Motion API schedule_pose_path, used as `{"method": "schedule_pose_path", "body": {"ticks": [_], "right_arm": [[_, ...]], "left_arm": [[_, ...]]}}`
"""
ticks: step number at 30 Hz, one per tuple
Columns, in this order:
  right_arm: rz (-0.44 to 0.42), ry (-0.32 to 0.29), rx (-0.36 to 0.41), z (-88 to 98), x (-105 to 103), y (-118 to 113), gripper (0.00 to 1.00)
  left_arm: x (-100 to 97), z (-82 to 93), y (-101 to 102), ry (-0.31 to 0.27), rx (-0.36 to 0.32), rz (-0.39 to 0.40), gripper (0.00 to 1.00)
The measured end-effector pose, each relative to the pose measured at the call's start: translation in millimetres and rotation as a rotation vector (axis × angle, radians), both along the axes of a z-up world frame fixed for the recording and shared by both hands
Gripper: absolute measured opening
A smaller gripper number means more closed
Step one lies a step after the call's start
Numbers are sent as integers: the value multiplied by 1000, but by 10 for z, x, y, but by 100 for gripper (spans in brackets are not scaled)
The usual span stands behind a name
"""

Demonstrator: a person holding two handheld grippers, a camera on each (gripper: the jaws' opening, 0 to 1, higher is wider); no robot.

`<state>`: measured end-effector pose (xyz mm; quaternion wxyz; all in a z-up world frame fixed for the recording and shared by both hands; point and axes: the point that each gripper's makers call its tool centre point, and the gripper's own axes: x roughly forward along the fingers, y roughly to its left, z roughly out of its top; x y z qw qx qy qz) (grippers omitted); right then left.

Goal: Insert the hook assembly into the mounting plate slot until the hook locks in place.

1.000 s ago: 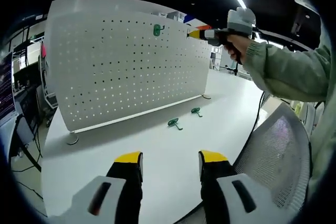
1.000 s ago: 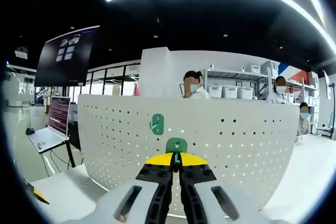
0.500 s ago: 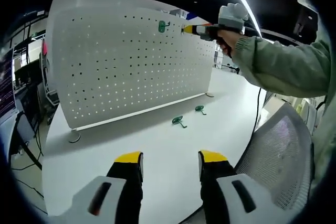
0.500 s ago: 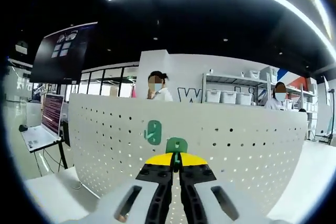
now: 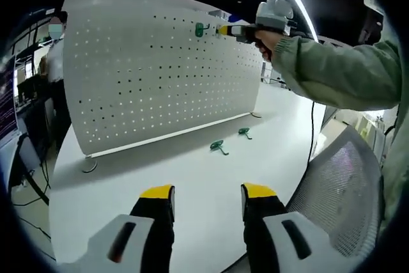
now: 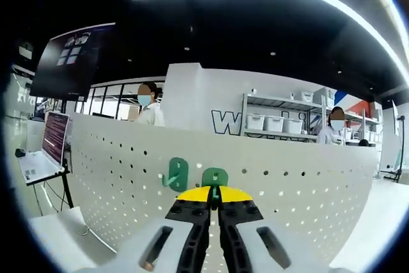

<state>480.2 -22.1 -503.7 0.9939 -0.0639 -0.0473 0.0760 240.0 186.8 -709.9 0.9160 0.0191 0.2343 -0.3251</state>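
A white pegboard plate (image 5: 160,75) stands upright on the white table (image 5: 192,190). One green hook (image 5: 199,29) hangs near its top edge, also seen as the green hook (image 6: 176,174) in the right gripper view. My right gripper (image 6: 215,197) is shut on a second green hook (image 6: 215,177), held close to the pegboard (image 6: 287,190) just right of the hung one. The right gripper (image 5: 223,30) is held by a gloved hand (image 5: 273,14) with a green sleeve. Two more green hooks (image 5: 217,147) (image 5: 243,132) lie on the table. My left gripper (image 5: 206,196) stands open above the table's near edge.
A mesh office chair (image 5: 339,190) stands at the right of the table. A laptop on a stand (image 6: 39,158) is left of the pegboard. People (image 6: 148,103) stand behind the board, with shelves of bins (image 6: 275,123) further back.
The right gripper has moved up and nearer to the pegboard's top with its hook, closing on the hung hook. The left gripper has stayed put. A person behind the board walked left.
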Motion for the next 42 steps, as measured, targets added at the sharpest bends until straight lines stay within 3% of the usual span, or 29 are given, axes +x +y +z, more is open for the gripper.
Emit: {"method": "schedule_pose_path", "body": {"ticks": [16, 42], "right_arm": [[-35, 3, 50, 11, 95, -34, 1], [-75, 9, 47, -33, 175, -15, 1]], "left_arm": [[36, -2, -7, 0, -10, -2, 43], [53, -48, 35, 7, -25, 10, 42]]}}
